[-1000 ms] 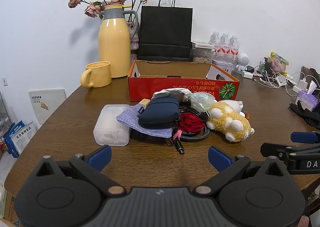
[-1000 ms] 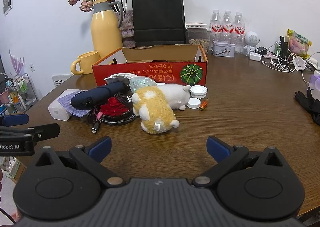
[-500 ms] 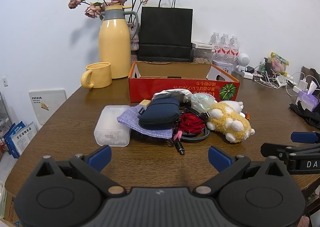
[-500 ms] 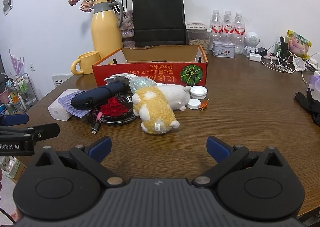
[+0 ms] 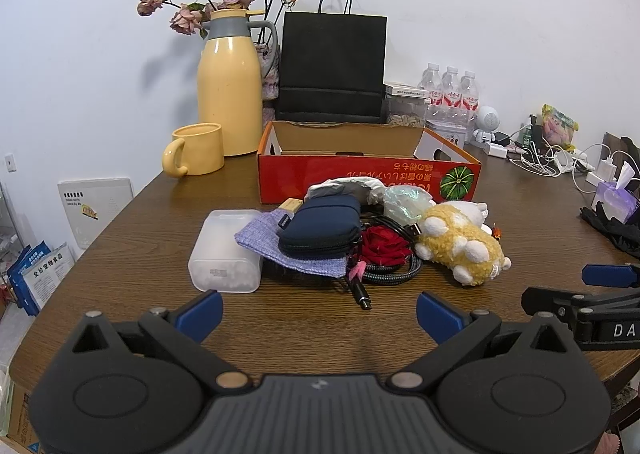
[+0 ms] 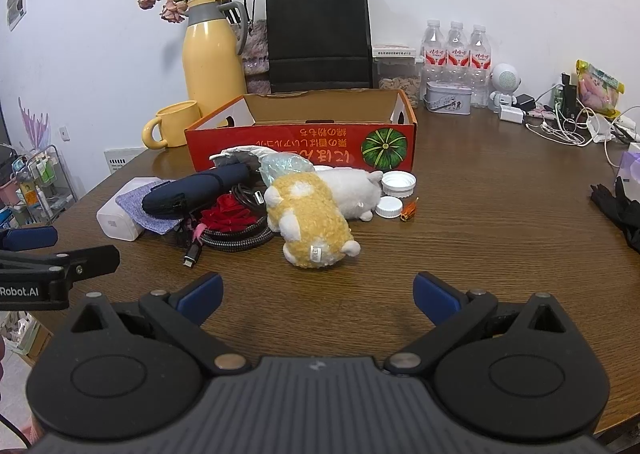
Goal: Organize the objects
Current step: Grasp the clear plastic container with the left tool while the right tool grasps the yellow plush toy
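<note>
Brown wood table w/ clutter at frame centre. Red box, open-top, just behind the pile. Pile, left to right in left-wrist view: white case, purple cloth, navy pouch on the cloth, rose on coiled cable, yellow plush. Two white caps beside the white plush. Left gripper & right gripper: both at bottom of frame, fingers spread wide, holding nothing, well short of the pile.

yellow plush toy on its side | navy pouch atop purple cloth | red cardboard box open, behind
</note>
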{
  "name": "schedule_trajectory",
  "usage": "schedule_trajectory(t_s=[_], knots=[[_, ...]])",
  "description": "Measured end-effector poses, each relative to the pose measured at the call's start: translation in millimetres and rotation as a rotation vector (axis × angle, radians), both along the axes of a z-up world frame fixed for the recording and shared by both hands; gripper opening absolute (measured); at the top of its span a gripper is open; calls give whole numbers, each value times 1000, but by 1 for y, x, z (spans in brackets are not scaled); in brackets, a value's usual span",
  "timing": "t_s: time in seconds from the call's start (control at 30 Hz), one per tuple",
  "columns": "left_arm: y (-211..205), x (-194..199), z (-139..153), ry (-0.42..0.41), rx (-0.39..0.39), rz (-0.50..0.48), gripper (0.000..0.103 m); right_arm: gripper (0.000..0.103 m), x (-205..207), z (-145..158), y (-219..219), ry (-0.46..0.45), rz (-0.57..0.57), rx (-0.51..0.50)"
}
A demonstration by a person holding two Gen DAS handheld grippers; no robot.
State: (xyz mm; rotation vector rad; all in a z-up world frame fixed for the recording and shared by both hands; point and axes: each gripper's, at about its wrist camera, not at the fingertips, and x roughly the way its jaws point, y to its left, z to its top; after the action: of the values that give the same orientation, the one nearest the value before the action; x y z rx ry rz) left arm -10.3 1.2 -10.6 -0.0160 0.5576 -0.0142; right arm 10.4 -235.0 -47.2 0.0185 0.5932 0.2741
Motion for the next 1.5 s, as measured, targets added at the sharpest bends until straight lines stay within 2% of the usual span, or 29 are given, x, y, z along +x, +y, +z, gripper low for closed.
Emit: schedule_trajectory(t_s=[0.17, 0.33, 0.53, 0.73, 0.97, 1.2, 1.3, 1.4, 1.5], knots=[[7, 10, -2, 4, -7, 29, 103, 103, 9, -6, -1, 17, -4, 1], [26, 22, -6, 14, -60, 53, 103, 103, 19, -9, 3, 23, 5, -9], [48, 41, -12, 36, -76, 109, 101, 103, 35, -15, 10, 21, 17, -19], [63, 65, -24, 78, -32, 172, 94, 103, 58, -22, 15, 24, 15, -33], [73, 91, -38, 119, 1, 185, 93, 103, 83, -31, 23, 35, 21, -60], [75, 112, -44, 137, 26, 182, 92, 93, 102, -34, 23, 40, 55, -43], [75, 118, -46, 134, 21, 166, 91, 86, 108, -36, 24, 58, 78, -35], [74, 121, -46, 124, 20, 151, 86, 85, 112, -37, 25, 63, 107, -19], [74, 125, -47, 120, 5, 133, 76, 81, 113, -37, 28, 64, 133, -12]])
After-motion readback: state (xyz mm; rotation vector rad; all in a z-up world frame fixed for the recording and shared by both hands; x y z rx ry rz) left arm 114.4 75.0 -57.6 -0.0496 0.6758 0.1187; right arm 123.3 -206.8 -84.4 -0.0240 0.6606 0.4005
